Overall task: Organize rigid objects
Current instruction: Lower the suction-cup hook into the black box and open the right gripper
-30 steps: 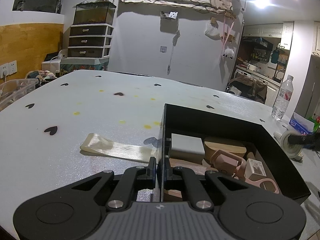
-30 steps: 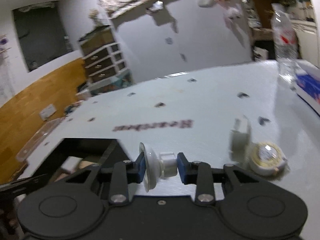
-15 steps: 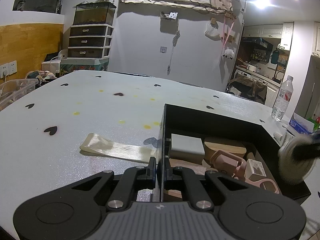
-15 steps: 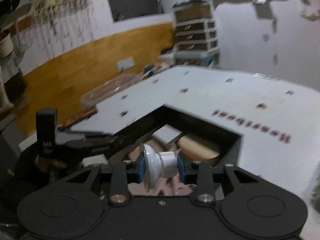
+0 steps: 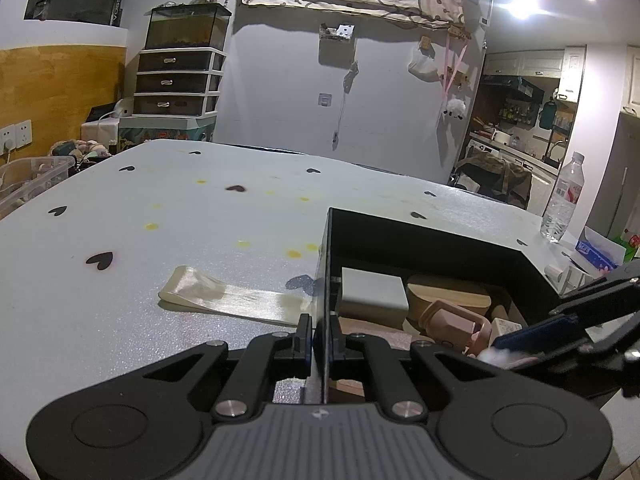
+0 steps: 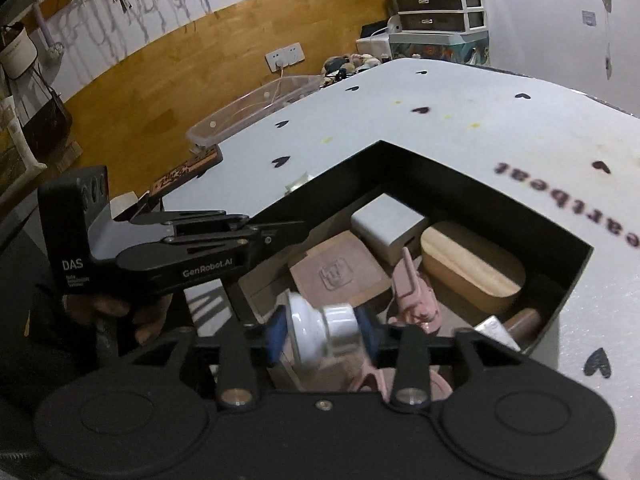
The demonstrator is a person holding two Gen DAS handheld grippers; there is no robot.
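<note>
A black open box (image 5: 420, 240) sits on the white table; it also shows in the right wrist view (image 6: 452, 172). It holds a grey block (image 6: 386, 226), a wooden oval box (image 6: 472, 266), a brown square piece (image 6: 338, 274) and a pink object (image 6: 414, 294). My left gripper (image 5: 319, 338) is shut on the box's near-left wall (image 5: 325, 280). My right gripper (image 6: 322, 330) is shut on a white knob-shaped piece (image 6: 320, 326) and holds it over the box's near end. The right gripper also shows at the right edge of the left wrist view (image 5: 560, 328).
A pale ribbon strip (image 5: 224, 296) lies on the table left of the box. A water bottle (image 5: 562, 198) and a blue tissue pack (image 5: 596, 248) stand at the far right. A clear plastic bin (image 6: 256, 110) sits off the table's left edge.
My right gripper has swung left with the white piece, from beside the box to over its inside. The left gripper has stayed clamped on the box wall.
</note>
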